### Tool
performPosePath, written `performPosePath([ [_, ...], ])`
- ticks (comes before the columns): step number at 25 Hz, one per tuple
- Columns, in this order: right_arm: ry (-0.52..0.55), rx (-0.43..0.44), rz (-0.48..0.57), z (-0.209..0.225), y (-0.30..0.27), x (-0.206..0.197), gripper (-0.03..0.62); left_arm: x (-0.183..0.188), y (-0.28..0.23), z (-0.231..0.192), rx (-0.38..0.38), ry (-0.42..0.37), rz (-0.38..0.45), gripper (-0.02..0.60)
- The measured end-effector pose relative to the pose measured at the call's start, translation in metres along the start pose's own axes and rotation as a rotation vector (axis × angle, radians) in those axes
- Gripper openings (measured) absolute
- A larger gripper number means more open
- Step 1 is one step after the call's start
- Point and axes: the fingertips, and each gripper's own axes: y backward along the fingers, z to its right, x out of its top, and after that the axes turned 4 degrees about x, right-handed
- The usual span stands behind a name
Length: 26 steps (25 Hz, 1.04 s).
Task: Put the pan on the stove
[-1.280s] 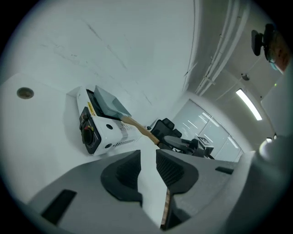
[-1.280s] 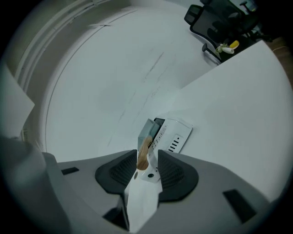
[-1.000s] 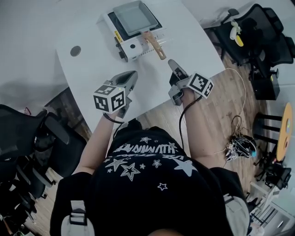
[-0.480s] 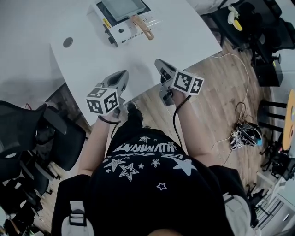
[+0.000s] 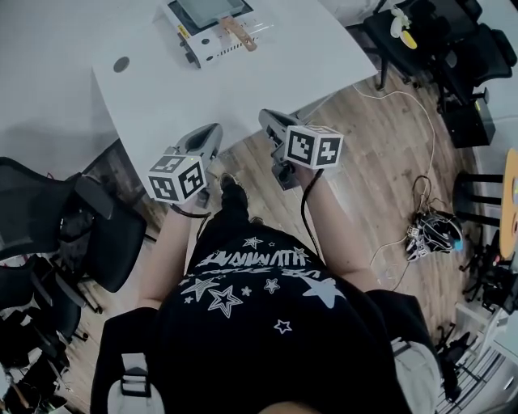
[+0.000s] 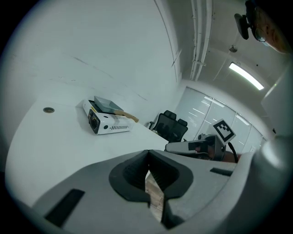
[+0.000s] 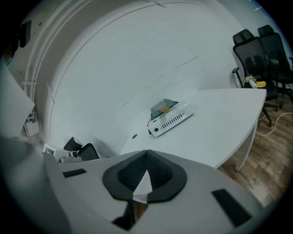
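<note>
A square grey pan point(image 5: 204, 9) with a wooden handle point(image 5: 239, 34) sits on top of the white portable stove point(image 5: 212, 44) at the far side of the white table point(image 5: 267, 73). The same stove point(image 6: 106, 122) and pan point(image 6: 106, 104) appear in the left gripper view, and the stove point(image 7: 168, 120) in the right gripper view. My left gripper point(image 5: 212, 133) and right gripper point(image 5: 267, 120) are both shut and empty, held near the table's front edge, well back from the stove.
Black office chairs point(image 5: 57, 234) stand at the left and others point(image 5: 453, 48) at the back right. A cable tangle point(image 5: 429, 238) lies on the wooden floor at the right. A round grommet point(image 5: 121, 65) sits in the tabletop.
Both grippers have drawn back from the stove toward the table's front edge, past it. The right gripper's jaws went from slightly apart to shut. The pan stayed on the stove.
</note>
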Motion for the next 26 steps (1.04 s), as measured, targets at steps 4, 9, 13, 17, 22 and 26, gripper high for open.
performPosePath([
  [4,0.045,-0.002,-0.011,-0.013,0.018,-0.013,0.006,-0.011,0.018,0.017,0.003,0.0,0.012,0.008],
  [9,0.093,-0.011,-0.026,-0.026,0.036,-0.028,0.006,-0.02,0.04,0.031,0.014,-0.009,0.03,0.008],
  [13,0.133,-0.008,-0.037,-0.041,0.047,-0.037,0.006,-0.024,0.059,0.039,0.029,-0.019,0.044,0.008],
  [17,0.154,-0.001,-0.056,-0.051,0.057,-0.048,0.006,-0.035,0.076,0.049,0.034,-0.017,0.039,0.008],
  [22,0.166,0.009,-0.06,-0.066,0.067,-0.062,0.006,-0.045,0.095,0.057,0.042,-0.005,0.044,0.008],
  [26,0.185,0.007,-0.063,-0.074,0.078,-0.074,0.006,-0.051,0.108,0.068,0.037,0.002,0.055,0.008],
])
